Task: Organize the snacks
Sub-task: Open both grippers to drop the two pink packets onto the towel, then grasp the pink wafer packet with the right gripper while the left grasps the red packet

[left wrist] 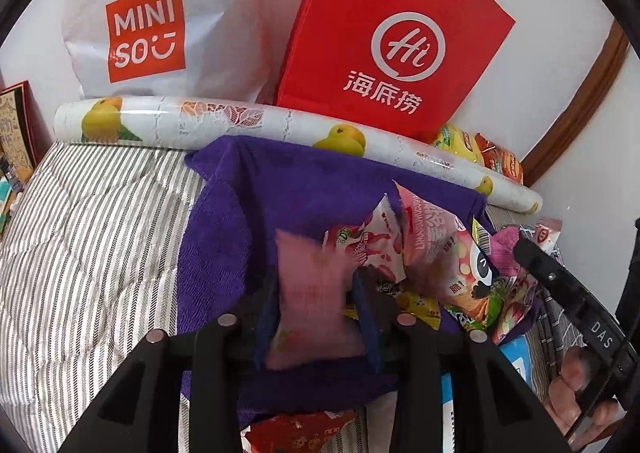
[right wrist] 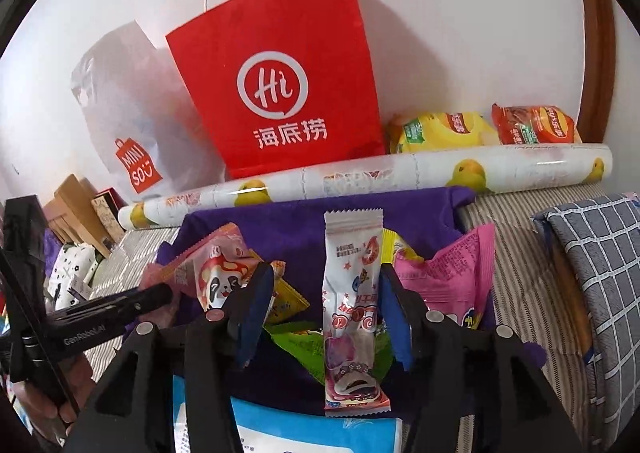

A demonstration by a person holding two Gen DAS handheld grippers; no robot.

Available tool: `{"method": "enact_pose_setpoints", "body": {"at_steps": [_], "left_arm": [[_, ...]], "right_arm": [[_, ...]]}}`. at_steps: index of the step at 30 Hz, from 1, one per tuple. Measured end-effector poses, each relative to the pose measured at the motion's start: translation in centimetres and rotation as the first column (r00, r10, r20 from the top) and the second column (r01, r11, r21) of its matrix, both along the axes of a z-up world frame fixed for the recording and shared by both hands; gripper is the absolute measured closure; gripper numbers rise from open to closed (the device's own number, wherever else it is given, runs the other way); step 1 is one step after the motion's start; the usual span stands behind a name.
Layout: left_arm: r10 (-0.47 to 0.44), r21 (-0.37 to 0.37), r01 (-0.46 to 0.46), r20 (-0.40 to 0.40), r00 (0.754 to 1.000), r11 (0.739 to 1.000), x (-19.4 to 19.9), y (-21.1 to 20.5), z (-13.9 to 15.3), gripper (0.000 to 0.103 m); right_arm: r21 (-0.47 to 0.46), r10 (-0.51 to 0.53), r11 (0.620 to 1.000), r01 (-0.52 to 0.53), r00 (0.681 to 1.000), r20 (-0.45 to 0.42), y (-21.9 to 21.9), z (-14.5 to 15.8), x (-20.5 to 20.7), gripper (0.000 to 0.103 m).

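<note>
Gripping a blurry pink snack packet (left wrist: 312,317), left gripper (left wrist: 316,317) clamped; right gripper (right wrist: 326,317) spread around a white packet (right wrist: 352,293), mid purple cloth (right wrist: 296,229).

Lying under everything: a striped bed (left wrist: 92,237). Spreading across its middle, a purple cloth (left wrist: 312,181), carrying a heap of snack packets (right wrist: 444,277). Resting along the far edge, against the wall, a printed roll (right wrist: 360,177). Standing behind the roll, a red bag (right wrist: 280,73) and a white bag (left wrist: 160,21), both leaning on the wall. Sitting beside the red bag, a yellow chip bag (right wrist: 440,131) and a red chip bag (right wrist: 536,125). Lying at the right side, a checked pillow (right wrist: 596,261).
</note>
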State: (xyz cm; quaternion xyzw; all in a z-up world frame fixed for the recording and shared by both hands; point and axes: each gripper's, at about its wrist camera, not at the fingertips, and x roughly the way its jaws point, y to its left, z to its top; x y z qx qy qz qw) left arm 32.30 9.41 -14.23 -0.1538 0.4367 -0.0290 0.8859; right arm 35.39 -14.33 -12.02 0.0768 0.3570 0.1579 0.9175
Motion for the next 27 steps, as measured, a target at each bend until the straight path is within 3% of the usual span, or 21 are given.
{"method": "enact_pose_setpoints", "body": {"at_steps": [3,10,14,17,22,27], "left_arm": [[0.003,0.005,-0.003,0.005,1.0,1.0,-0.1,0.1,0.5,0.049],[0.012,0.056,-0.015,0.042,0.999,0.998,-1.2,0.1,2.3,0.049],[0.032,0.062,-0.035,0.051,0.998,0.997,-3.5,0.6,3.1,0.049],[0.035,0.126,-0.038,0.025,0.999,0.991,-5.3,0.6,3.0,0.048],[0.042,0.121,-0.042,0.006,0.999,0.992,-8.6,1.4,3.0,0.048],[0.038,0.14,-0.034,-0.029,0.999,0.99,-11.7,1.5,2.3,0.048]], "right_arm": [[-0.011,-0.007,1.0,0.007,1.0,0.023,0.0,0.4,-0.3,0.05],[-0.014,-0.005,1.0,0.005,0.998,0.065,0.3,2.0,-2.7,0.05],[-0.01,0.021,1.0,-0.02,0.998,0.054,0.3,3.1,-6.6,0.05],[-0.056,0.043,0.998,-0.038,0.996,0.077,0.4,3.5,-10.3,0.05],[-0.061,0.073,0.996,-0.071,0.997,0.029,0.5,1.9,-16.0,0.048],[-0.051,0.189,0.981,-0.19,0.982,-0.022,1.7,-2.1,-21.0,0.048]]}}
